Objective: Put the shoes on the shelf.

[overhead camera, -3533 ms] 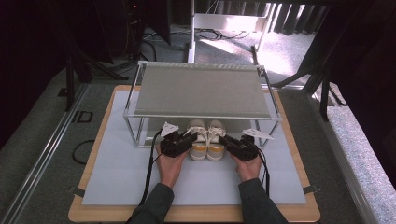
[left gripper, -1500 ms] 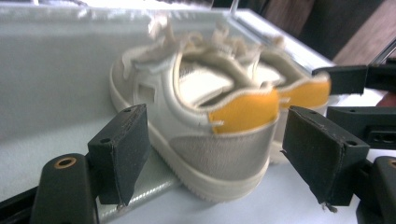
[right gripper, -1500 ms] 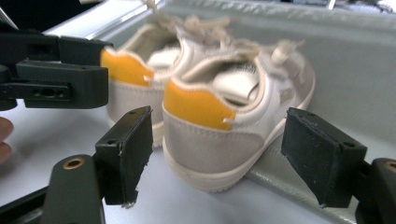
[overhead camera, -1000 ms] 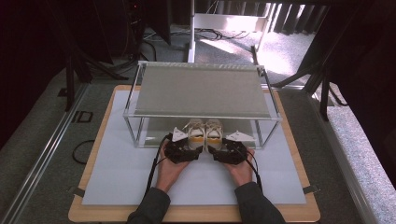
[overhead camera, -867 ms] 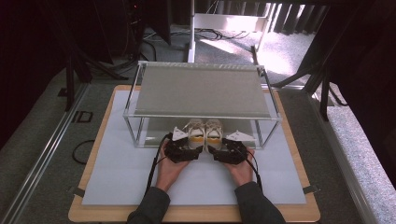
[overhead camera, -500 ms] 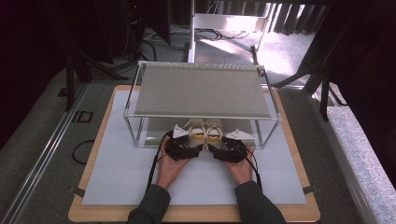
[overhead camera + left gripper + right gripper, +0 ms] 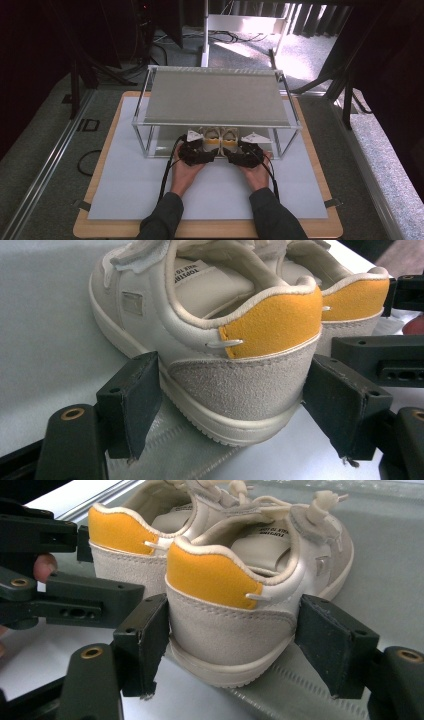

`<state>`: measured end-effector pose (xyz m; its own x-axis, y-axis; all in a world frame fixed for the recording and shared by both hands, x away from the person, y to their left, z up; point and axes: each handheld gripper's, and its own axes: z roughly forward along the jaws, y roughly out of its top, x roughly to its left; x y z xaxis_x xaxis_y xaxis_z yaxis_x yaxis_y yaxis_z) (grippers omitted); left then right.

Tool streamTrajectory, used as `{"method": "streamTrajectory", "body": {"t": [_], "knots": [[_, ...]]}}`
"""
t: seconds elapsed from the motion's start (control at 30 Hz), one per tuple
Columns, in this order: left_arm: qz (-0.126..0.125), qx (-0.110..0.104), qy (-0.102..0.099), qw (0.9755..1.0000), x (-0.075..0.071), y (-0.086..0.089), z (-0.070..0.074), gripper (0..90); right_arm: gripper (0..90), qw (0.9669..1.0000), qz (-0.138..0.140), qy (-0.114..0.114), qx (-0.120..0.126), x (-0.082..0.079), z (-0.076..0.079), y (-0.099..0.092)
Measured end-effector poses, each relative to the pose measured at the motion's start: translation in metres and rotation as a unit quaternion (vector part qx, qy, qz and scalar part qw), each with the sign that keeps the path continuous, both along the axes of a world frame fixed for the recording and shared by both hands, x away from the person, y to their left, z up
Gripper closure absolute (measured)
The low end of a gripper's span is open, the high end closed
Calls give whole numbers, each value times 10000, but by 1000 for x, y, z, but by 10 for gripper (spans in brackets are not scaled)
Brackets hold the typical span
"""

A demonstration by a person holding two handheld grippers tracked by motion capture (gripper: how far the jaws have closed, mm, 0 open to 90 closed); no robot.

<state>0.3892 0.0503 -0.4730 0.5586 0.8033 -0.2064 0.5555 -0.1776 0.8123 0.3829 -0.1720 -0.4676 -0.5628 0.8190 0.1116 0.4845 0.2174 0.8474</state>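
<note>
While each gripper has one shoe between its fingers, the pair stands side by side on the lower level of a small metal-framed shelf (image 7: pixel 215 95), just under its front edge, with the heels toward the person. In the left gripper view the left shoe (image 7: pixel 200 330) shows its grey suede heel and orange tab, and the fingers (image 7: pixel 131 402) stand on both sides of the heel; the left one seems to touch the side of the sole, the right one is very near, so I judge the left gripper (image 7: pixel 230 405) clamped on the heel, or almost so. In the right gripper view the right shoe (image 7: pixel 260 580) is framed the same way, with the right gripper (image 7: pixel 232 645) set around its heel and one finger (image 7: pixel 142 640) pressed against the suede. Both soles appear to rest on the shelf floor, partly over a grey ribbed mat (image 7: pixel 300 690) at the front. From the high view the left hand (image 7: pixel 186 170) and the right hand (image 7: pixel 256 172) lie on the white worktop (image 7: pixel 125 190) directly in front of the shelf. As I judge it, the work is the moving of the shoes at this shelf; the grasp is made or nearly made, but the pictures alone do not tell whether the shoes go in or come out. What is left is either to let go and draw back, or to lift the pair out.
</note>
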Motion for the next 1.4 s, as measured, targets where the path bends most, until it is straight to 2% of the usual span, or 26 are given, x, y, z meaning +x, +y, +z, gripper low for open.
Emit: {"method": "streamTrajectory", "body": {"t": [0.03, 0.27, 0.6, 0.77, 0.87, 0.93, 0.97, 1.07, 1.23, 1.4], "knots": [[-53, 30, -29, 10000, 2, 1, 0, 240, 301, 10000, -12, -2, 0, 1, 0, 0], [53, -24, 2, 10000, 10, -1, -3, 242, 307, 9999, -82, 14, -77, 8, -1, 3], [6, 71, 34, 10000, 13, -1, -7, 245, 312, 9997, -106, 40, -216, 9, -5, 6], [-1, 144, 80, 9999, 15, 0, -9, 214, 303, 9996, -113, -5, -255, 8, -5, 6], [60, 100, 71, 9999, 13, 2, -7, 189, 297, 9994, -119, -66, -317, 8, -5, 6], [62, 145, 47, 9999, 9, 5, -7, 189, 290, 9993, -143, -108, -343, 6, -4, 6], [64, 139, 53, 9999, 8, 5, -7, 189, 290, 9994, -137, -117, -294, 5, -3, 5], [97, 1, 154, 9998, 2, 10, -5, 190, 290, 9995, -122, -173, -254, -1, 2, 2], [64, 20, -46, 10000, -9, 18, -3, 219, 291, 9995, -81, -193, -232, -11, 6, -4], [4, 19, -34, 10000, -15, 24, 1, 220, 294, 9995, -24, -187, -269, -18, 7, -9]]}}
